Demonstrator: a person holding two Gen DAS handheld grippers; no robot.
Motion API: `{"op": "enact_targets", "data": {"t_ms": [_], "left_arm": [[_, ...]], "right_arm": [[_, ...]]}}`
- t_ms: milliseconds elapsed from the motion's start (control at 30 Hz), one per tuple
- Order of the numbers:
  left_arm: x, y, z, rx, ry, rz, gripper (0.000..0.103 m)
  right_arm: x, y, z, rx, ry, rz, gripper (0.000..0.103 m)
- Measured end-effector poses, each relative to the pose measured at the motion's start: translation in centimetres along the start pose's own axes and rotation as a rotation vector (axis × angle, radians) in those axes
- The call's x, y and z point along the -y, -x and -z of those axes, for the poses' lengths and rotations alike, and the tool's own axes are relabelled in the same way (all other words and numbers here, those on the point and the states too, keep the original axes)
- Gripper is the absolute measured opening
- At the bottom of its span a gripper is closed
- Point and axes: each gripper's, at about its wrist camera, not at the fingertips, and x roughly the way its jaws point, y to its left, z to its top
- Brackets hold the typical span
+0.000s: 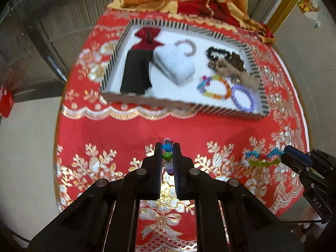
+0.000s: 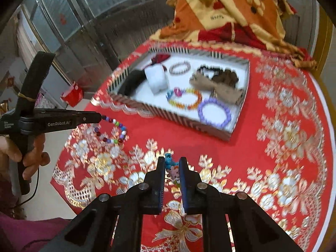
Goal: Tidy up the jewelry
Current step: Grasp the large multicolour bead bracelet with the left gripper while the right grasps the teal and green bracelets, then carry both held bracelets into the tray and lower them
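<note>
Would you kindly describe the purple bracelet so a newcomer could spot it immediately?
Find the striped tray on the red tablecloth. In its near right corner lies the purple bracelet, beside a multicoloured bracelet. It alone is a single lilac colour.

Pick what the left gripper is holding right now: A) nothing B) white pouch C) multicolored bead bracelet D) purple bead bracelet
C: the left gripper is shut on a multicolored bead bracelet, which dangles from its tips in the right wrist view, while the purple bead bracelet and white pouch lie in the striped tray.
</note>
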Motion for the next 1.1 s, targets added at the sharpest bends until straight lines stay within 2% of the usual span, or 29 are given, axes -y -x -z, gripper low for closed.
{"op": "enact_targets", "data": {"t_ms": [367,600,900,1100], "left_arm": [[-0.5,3.6,-5.2,0.089,-0.007,-0.013,0.008],[0.3,3.4,-9.3,0.11,-0.014,-0.035,0.008],[1.1,-0.7,-11.1,0.039,0.037,0.017,0.008],[-0.9,-4.7,-10.6,-0.04,0.103,-0.028,0.008]], "right_arm": [[0.1,1.8,-5.3,0.074,0.048,0.018,0.012],[-0.5,0.2,-9.5,0.077,0.095,0.009,0.012],[-0.2,-4.6,-14.1,0.03,0.111,-0.04,0.012],[-0.1,-9.2,-16.6,-0.024,0.119,-0.099,0.012]]}}
